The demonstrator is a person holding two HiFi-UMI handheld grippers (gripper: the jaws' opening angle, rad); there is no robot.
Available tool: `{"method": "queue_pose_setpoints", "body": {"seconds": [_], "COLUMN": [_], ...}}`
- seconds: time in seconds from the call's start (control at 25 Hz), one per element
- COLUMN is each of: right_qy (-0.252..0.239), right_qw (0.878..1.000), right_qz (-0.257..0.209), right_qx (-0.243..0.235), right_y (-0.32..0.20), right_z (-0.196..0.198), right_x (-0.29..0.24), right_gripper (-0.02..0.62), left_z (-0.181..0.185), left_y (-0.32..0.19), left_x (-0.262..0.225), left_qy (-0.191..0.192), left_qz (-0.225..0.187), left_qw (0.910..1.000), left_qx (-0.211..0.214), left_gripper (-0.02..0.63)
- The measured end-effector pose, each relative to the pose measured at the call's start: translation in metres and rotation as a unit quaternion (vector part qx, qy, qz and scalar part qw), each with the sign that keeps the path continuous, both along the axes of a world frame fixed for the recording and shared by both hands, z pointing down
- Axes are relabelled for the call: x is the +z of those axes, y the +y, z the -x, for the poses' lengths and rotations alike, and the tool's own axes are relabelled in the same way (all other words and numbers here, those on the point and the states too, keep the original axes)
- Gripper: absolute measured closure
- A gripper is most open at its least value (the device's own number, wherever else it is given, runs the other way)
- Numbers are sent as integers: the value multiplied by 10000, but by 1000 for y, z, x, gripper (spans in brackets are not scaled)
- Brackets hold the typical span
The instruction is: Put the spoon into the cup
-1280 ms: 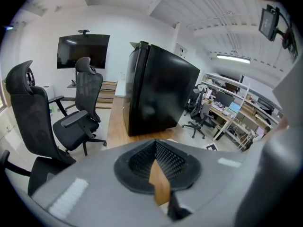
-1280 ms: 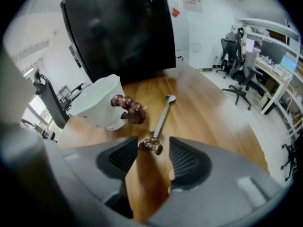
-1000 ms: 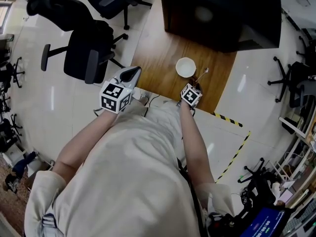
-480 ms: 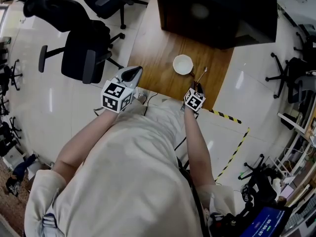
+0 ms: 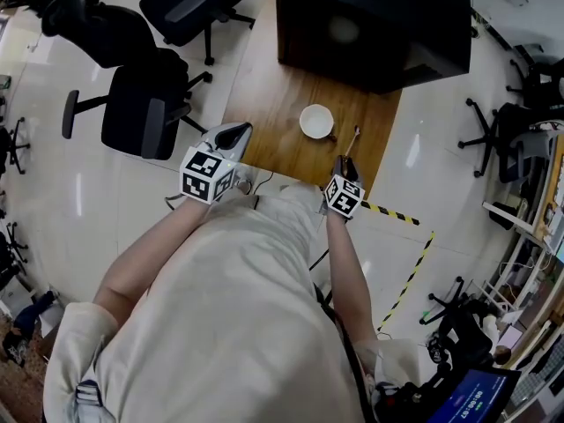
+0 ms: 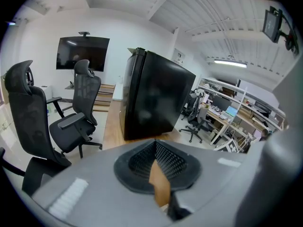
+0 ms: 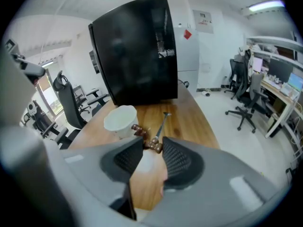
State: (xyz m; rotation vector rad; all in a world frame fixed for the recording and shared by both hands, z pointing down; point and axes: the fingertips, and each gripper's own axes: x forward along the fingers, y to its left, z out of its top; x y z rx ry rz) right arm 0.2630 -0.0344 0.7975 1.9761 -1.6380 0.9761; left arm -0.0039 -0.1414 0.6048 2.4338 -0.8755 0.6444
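A white cup (image 5: 315, 121) stands on the wooden table (image 5: 273, 104). To its right is the spoon (image 5: 352, 139), with a thin metal stem and a brown beaded handle. My right gripper (image 5: 340, 163) is shut on that handle. In the right gripper view the handle sits between the tips of the right gripper (image 7: 152, 145). There the spoon's stem (image 7: 162, 123) points away, and the cup (image 7: 120, 118) stands just to its left. My left gripper (image 5: 233, 133) hovers at the table's near left edge. In its own view the left gripper (image 6: 156, 148) is shut and holds nothing.
A big black cabinet (image 5: 370, 25) fills the table's far end. Black office chairs (image 5: 141, 104) stand on the floor to the left. Yellow-black tape (image 5: 397, 211) runs along the floor by the table's near right corner.
My right gripper has closed on the spoon's handle beside the cup and risen with it, drawing slightly back towards the body. The left gripper has stayed put.
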Motion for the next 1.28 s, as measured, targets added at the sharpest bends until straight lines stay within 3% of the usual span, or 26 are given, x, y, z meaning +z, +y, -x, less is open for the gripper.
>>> {"method": "queue_pose_setpoints", "body": {"seconds": [0.64,0.84,1.28], "right_qy": [555,1123,986], "right_qw": [9898,9765,9742], "right_qz": [-828,-823,-521], "right_qx": [-1018,-1643,-1963], "right_y": [-6,-15,-27], "right_z": [53,74,104], "right_x": [-91,-95,-77], "right_gripper": [468,468,468], "left_z": [20,27,37], "left_y": [15,20,24], "left_x": [-28,-26,-25], "left_qy": [351,330,379], "left_qz": [-335,-189,-62], "left_qw": [9988,9992,9992], "left_qx": [72,75,83], "left_gripper": [606,606,606]}}
